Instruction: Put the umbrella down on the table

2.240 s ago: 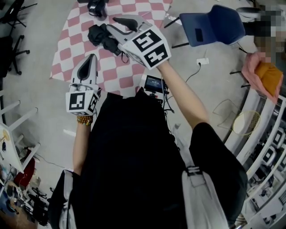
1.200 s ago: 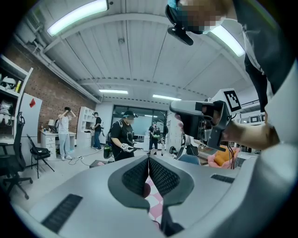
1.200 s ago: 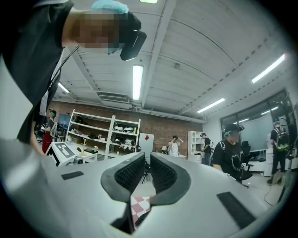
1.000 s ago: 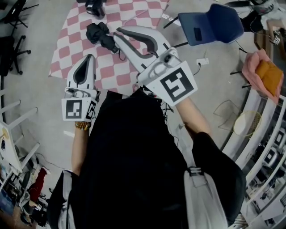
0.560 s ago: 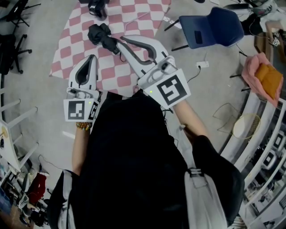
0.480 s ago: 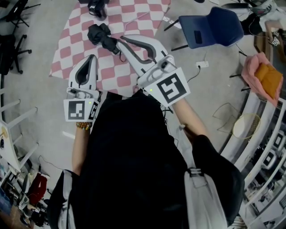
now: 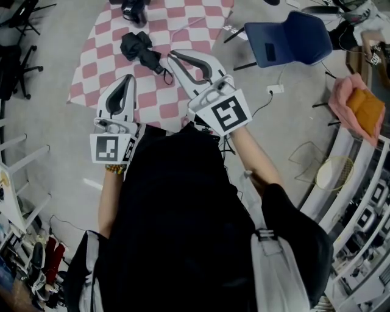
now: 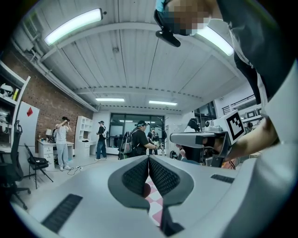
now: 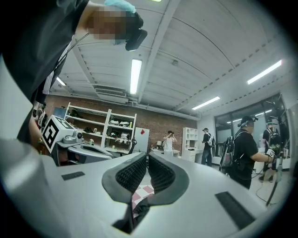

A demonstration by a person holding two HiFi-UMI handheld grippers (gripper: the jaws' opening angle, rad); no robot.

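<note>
**Head view.** The compact black folded umbrella [image 7: 139, 47] lay on the table covered with a pink-and-white checked cloth [image 7: 97, 61], on the far half of that table, and neither gripper held it; the white right gripper [image 7: 172, 56] was over the table's near half, its tips just beside the umbrella's near end, jaws drawn together with nothing between them; the white left gripper [image 7: 128, 78] was over the table's near edge, well apart from the umbrella, jaws likewise together; a black device [image 7: 133, 9] sat at the table's far edge; a blue plastic chair [image 7: 292, 36] stood on the floor to the right of the table.

**Left gripper view.** The left gripper [image 8: 148, 159] had its ribbed pads meeting at the tips, clamping nothing; only the table's checked cloth showed through the gap beneath them; the right gripper appeared at the right, above the table.

**Right gripper view.** The right gripper [image 9: 147, 155] had its pads pressed tip to tip, empty; below them showed the table's checked cloth and a dark shape that could not be identified with certainty.
</note>
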